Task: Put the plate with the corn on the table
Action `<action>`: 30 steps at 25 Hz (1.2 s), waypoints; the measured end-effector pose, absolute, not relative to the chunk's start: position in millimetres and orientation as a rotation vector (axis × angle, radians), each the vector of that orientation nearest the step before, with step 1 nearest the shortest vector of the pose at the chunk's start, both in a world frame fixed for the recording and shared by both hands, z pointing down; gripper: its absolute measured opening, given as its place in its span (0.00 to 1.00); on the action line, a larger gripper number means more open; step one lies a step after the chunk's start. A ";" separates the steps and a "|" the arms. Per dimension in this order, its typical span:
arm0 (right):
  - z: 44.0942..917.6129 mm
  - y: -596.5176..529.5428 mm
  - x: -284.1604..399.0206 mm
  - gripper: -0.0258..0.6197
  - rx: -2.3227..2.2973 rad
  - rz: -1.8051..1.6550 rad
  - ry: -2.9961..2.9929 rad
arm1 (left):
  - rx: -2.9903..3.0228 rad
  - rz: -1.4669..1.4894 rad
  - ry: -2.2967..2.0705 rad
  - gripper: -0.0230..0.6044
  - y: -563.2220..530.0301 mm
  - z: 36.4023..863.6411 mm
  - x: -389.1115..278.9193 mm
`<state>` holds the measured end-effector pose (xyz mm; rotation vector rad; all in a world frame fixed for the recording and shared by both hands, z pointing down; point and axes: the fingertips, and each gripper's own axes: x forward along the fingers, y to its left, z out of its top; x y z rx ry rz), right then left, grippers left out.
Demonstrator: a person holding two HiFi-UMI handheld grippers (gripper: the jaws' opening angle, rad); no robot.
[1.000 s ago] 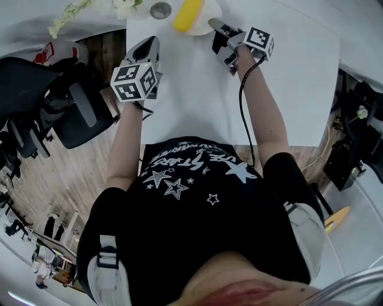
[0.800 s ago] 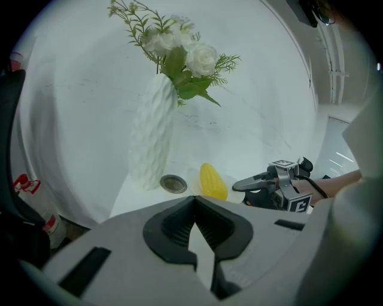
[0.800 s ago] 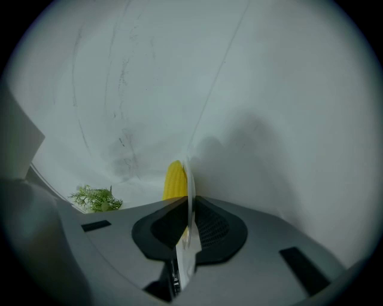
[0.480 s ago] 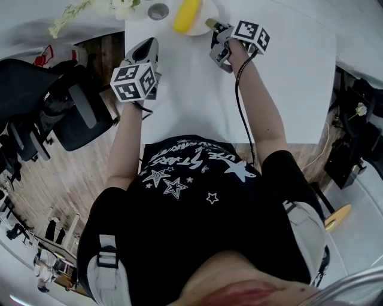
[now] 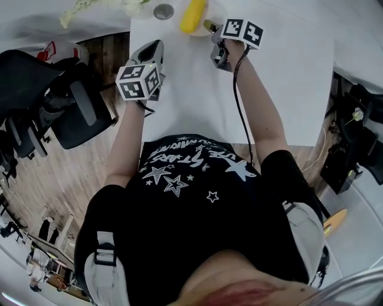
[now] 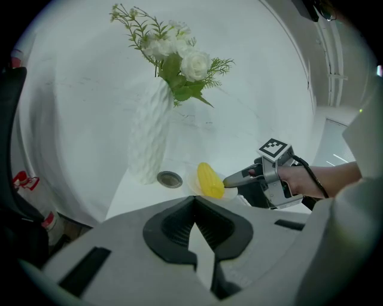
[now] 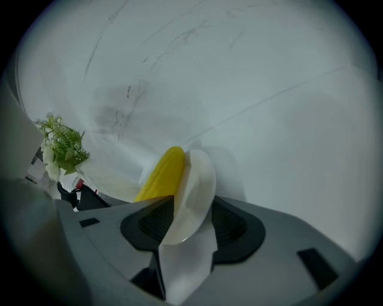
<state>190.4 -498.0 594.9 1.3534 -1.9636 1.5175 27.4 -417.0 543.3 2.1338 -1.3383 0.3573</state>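
A yellow corn cob (image 5: 192, 15) lies on a small white plate (image 7: 194, 191) at the far end of the white table (image 5: 287, 89). My right gripper (image 5: 210, 27) reaches the plate from the right. Its jaws are opening, and the plate's near rim stands between them with the pads off it. In the left gripper view the corn (image 6: 209, 179) shows beside the right gripper (image 6: 230, 179). My left gripper (image 5: 154, 46) hovers over the table's left part, shut and holding nothing, well short of the plate.
A white ribbed vase (image 6: 146, 140) with white flowers (image 6: 179, 60) stands beyond the table's far left corner, with a small round metal disc (image 5: 163, 11) beside it. A black office chair (image 5: 54, 101) sits left of the table.
The right gripper has moved farther away and slightly left along the table with the plate. The left gripper has stayed roughly where it was.
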 end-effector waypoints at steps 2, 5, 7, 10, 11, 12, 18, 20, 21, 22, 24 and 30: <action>594.2 -496.9 192.8 0.35 1.354 1.467 -1.952 | 2.133 0.351 -1.335 0.04 -415.3 541.7 27.7; 594.4 -495.5 198.0 0.37 1.389 1.426 -1.928 | 2.132 0.344 -1.326 0.04 -411.7 539.3 26.5; 595.3 -493.6 198.5 0.37 1.393 1.411 -1.917 | 2.132 0.344 -1.323 0.04 -409.2 538.8 23.7; 594.7 -488.0 201.5 0.37 1.383 1.399 -1.910 | 2.133 0.339 -1.321 0.04 -405.1 536.6 21.6; 593.6 -486.7 203.5 0.37 1.389 1.394 -1.908 | 2.135 0.336 -1.319 0.04 -403.9 535.4 21.2; 591.8 -485.4 205.2 0.37 1.395 1.390 -1.907 | 2.138 0.331 -1.316 0.04 -402.7 534.0 20.8; 566.8 -472.4 203.8 0.37 1.419 1.374 -1.941 | 2.154 0.303 -1.286 0.04 -389.1 522.8 15.0; 557.7 -467.6 203.4 0.37 1.429 1.366 -1.953 | 2.162 0.296 -1.279 0.04 -384.8 517.7 12.9; 553.3 -464.7 203.2 0.37 1.434 1.364 -1.957 | 2.170 0.295 -1.275 0.04 -382.5 514.5 12.1; 549.1 -461.5 202.7 0.37 1.441 1.362 -1.961 | 2.180 0.296 -1.269 0.04 -380.1 511.3 11.2; 542.0 -455.1 201.0 0.36 1.461 1.352 -1.964 | 2.203 0.296 -1.259 0.04 -375.8 504.7 7.7; 522.8 -431.3 191.6 0.23 1.527 1.263 -1.948 | 2.287 0.287 -1.221 0.04 -361.2 479.7 -2.7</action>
